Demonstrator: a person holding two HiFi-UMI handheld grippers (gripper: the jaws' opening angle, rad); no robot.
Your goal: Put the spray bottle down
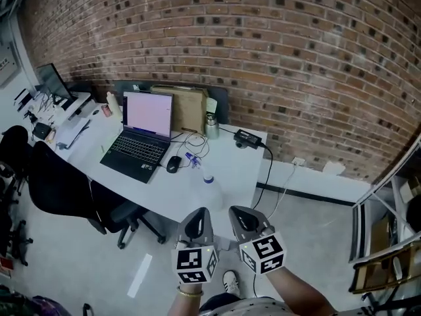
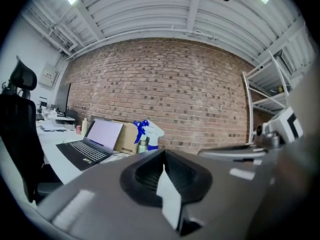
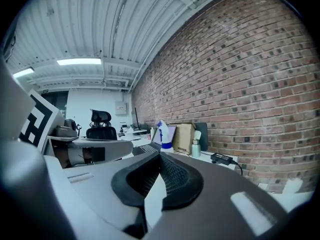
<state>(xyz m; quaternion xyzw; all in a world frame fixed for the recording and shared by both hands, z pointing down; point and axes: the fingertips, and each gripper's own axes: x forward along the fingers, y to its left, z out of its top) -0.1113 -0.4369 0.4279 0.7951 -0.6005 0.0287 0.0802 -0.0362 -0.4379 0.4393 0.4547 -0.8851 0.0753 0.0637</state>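
A clear spray bottle point(image 1: 208, 184) with a blue and white head stands upright on the white desk point(image 1: 233, 170), near its front corner, with nothing holding it. Both grippers hang in front of the desk, short of its edge and apart from the bottle. My left gripper point(image 1: 197, 217) has its jaws together with nothing between them, and so does my right gripper point(image 1: 242, 214). In the left gripper view the spray bottle's head point(image 2: 148, 132) shows above the shut left gripper point(image 2: 164, 156). In the right gripper view the spray bottle point(image 3: 162, 136) stands beyond the shut right gripper point(image 3: 160, 159).
An open laptop point(image 1: 141, 137), a mouse point(image 1: 173, 164), a cardboard box point(image 1: 184, 107), a metal flask point(image 1: 211, 126) and a power adapter point(image 1: 247, 137) share the desk. A black office chair point(image 1: 59, 189) stands at the left, a metal shelf point(image 1: 388, 242) at the right, and a brick wall behind.
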